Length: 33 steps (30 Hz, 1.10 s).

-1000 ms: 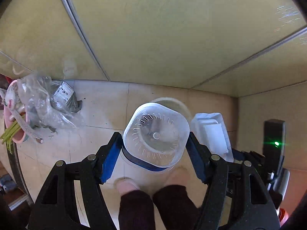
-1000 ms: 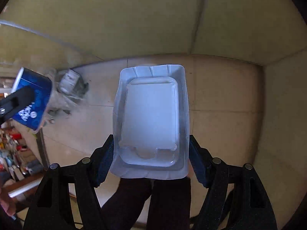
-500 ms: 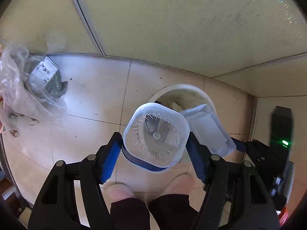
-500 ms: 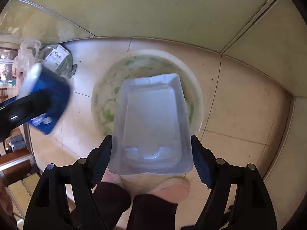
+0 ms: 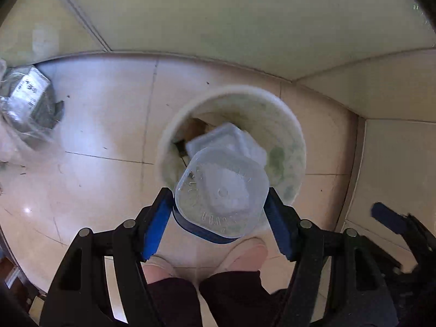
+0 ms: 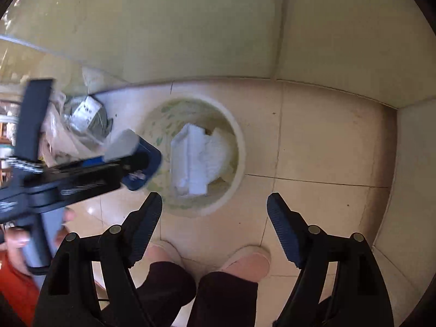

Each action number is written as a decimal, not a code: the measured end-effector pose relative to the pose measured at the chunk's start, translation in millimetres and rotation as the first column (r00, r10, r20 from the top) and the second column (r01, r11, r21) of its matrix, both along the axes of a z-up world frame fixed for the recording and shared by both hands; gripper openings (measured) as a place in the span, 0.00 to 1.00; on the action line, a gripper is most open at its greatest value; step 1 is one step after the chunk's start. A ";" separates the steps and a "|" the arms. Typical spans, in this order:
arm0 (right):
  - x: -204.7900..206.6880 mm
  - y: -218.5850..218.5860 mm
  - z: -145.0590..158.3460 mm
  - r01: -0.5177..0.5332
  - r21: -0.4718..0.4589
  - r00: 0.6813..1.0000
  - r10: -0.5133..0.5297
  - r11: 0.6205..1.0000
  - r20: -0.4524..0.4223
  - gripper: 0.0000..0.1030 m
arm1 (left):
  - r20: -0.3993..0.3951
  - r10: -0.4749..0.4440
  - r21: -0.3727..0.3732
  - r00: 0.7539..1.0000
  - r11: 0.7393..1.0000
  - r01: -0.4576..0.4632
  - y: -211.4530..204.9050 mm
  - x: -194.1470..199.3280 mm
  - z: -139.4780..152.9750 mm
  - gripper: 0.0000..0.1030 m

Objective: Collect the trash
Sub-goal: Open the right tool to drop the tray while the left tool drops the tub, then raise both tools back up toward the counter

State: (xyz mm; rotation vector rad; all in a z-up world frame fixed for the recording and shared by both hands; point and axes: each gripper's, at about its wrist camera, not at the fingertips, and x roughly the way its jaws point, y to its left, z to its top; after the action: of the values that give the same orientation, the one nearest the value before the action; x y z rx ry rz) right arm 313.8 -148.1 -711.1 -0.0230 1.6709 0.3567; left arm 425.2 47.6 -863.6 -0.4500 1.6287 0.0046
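The round trash bin (image 6: 236,147) is standing on the tiled floor (image 5: 109,125) near the wall corner. A white plastic tray (image 6: 193,160) is lying inside it, tilted on other trash.

A clear square cup (image 5: 222,192) with a blue band is being squeezed between the blue pads of the left gripper (image 5: 218,218), above the near edge of the bin.

The right gripper (image 6: 215,218) is being held wide, with nothing in it; its jaws have just been opening.

If the cup is let go here, the rim is likely being hit, and the cup may be bouncing onto the floor by the pink slippers (image 6: 246,259). The tilted tray is taking up room, so the cup may be sliding back out.
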 end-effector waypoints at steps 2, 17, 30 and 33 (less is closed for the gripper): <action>0.1 -1.6 8.9 0.006 -0.008 1.000 -0.006 1.000 0.016 0.75 | -0.014 -0.008 -0.010 1.000 1.000 0.008 -5.9 -1.3 -3.1 0.66; 5.9 0.4 103.7 0.048 0.025 0.995 -0.050 0.999 0.092 0.74 | 0.021 -0.017 0.050 1.000 0.999 0.016 -0.5 -21.5 82.3 0.78; 22.9 10.0 341.9 0.074 0.085 0.967 -0.092 0.994 0.236 0.74 | 0.284 -0.112 0.156 0.952 0.985 0.070 5.1 -33.7 393.7 0.78; 26.5 5.7 403.3 0.072 0.113 0.952 -0.102 0.991 0.288 0.74 | 0.352 -0.104 0.162 0.930 0.986 0.048 4.1 -33.8 465.5 0.78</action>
State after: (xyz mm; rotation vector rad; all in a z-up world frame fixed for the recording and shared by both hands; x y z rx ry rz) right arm 340.3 -142.3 -307.7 0.0707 1.3535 0.3522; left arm 391.4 51.7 -398.1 -0.2520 1.2721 -0.0123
